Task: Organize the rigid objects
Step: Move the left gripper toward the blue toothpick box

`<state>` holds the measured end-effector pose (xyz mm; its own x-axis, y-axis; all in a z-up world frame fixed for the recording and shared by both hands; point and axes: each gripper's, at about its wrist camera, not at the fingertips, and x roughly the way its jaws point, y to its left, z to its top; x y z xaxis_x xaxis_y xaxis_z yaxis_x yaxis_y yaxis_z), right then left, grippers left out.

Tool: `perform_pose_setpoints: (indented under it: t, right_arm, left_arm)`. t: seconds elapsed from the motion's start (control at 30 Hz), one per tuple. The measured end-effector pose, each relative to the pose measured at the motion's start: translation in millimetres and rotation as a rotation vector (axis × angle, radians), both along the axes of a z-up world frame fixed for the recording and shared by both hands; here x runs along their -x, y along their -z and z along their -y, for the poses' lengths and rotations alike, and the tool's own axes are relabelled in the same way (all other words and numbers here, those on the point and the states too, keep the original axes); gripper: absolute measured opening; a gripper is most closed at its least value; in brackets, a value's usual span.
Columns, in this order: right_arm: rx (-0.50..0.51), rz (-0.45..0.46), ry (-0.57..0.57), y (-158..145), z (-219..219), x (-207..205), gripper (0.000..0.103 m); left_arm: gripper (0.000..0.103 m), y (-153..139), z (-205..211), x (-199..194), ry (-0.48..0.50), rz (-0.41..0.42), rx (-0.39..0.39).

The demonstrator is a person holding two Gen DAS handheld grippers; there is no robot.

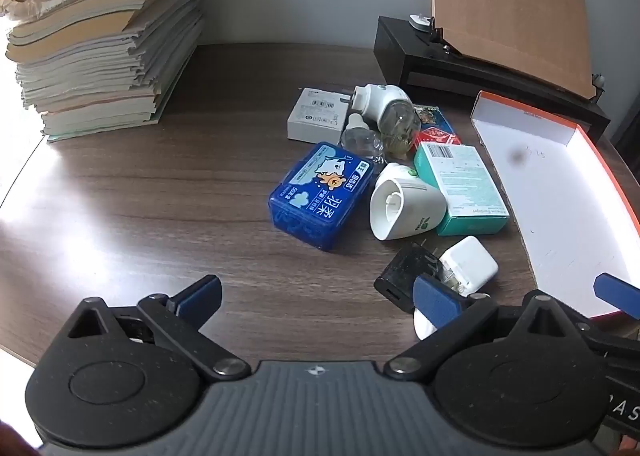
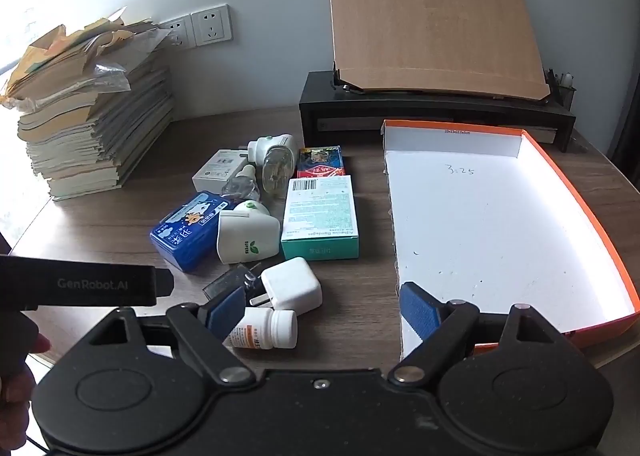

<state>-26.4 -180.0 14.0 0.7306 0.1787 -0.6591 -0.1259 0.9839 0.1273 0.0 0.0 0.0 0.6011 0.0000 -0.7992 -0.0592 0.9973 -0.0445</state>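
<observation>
both grippers wide open, empty: left gripper point(image 1: 316, 298); right gripper point(image 2: 324, 310) over pill bottle point(image 2: 266, 330)

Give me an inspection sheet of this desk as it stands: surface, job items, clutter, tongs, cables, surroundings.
Surface: dark wood desk, glare at left.
Job's things: orange-rimmed tray, nothing in it. Left of it lie a blue tissue case, teal bandage box, white charger, black adapter, pill bottle, two white plug-in vaporizers, red card box, white carton.
Clutter: paper stack at rear left.
Tongs: left tongs open, holding nothing; right tongs open, above the pill bottle.
Cables: nothing seen.
Surroundings: wall sockets, black riser bearing a wooden board.
</observation>
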Motion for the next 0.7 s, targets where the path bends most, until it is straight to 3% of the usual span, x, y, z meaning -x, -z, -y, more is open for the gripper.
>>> perform_pose_setpoints:
  t: [0.7]
  right_arm:
    - [0.005,0.011,-0.012,-0.6,-6.8,-5.3,0.099]
  left_arm:
    - [0.103,-0.3,-10.8,-8.2,0.018,0.013,-0.002]
